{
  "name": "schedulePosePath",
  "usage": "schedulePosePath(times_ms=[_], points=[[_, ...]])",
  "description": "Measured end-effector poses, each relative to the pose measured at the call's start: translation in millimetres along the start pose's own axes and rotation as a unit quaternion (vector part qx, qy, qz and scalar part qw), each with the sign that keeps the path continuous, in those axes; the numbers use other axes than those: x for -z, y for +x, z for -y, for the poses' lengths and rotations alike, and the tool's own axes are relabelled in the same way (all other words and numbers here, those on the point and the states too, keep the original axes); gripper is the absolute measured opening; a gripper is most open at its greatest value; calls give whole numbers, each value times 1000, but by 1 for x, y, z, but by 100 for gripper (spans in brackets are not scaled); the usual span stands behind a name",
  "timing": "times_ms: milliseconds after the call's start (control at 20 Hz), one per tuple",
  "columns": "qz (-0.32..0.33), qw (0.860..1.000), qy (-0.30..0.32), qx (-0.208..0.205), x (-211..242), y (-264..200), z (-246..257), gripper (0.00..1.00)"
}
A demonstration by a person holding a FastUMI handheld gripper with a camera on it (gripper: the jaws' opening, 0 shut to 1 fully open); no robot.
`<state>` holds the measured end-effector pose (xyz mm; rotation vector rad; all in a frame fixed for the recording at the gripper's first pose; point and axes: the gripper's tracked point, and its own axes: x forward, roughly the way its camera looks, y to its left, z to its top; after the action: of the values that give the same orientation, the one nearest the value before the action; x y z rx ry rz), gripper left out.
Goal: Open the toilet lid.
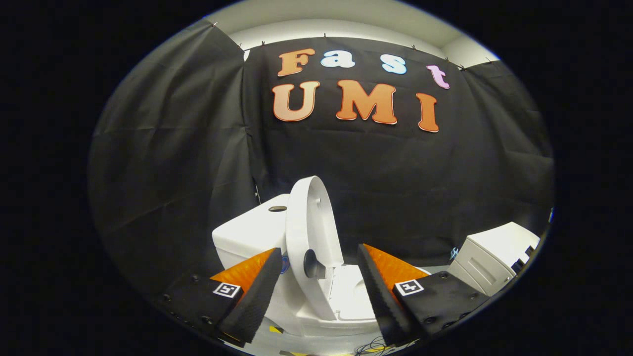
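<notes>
Already the toilet lid (312, 222) stands upright against the tank (249, 232), beyond the claw (319, 277) whose 2 fingers are apart and empty, so any bump could drop it shut.

This is a staged booth rather than a real bathroom: black cloth (173, 148) hangs in creased panels pinned along the top, closing in the space on all sides beyond the tool (320, 262), with a pale ceiling (336, 20) showing above it. Just ahead of the tool's spread fingers a white toilet (257, 232) stands as a lone prop, its lid (311, 217) raised upright against the tank. A white boxy appliance (494, 257) stands against the cloth off to the tool's right, and loose cables (376, 346) lie on the pale floor under the fingers.
</notes>
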<state>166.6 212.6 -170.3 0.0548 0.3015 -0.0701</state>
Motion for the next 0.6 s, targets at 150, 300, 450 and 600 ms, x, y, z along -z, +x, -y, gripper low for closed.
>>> schedulePosePath(times_ms=[150,300,450,600], points=[[8,1000,-12,-17,-21,-15,6,98],[27,999,-17,-24,-51,-34,26,98],[33,999,-8,-27,-77,-60,52,98],[63,997,23,-34,-120,-94,85,98]])
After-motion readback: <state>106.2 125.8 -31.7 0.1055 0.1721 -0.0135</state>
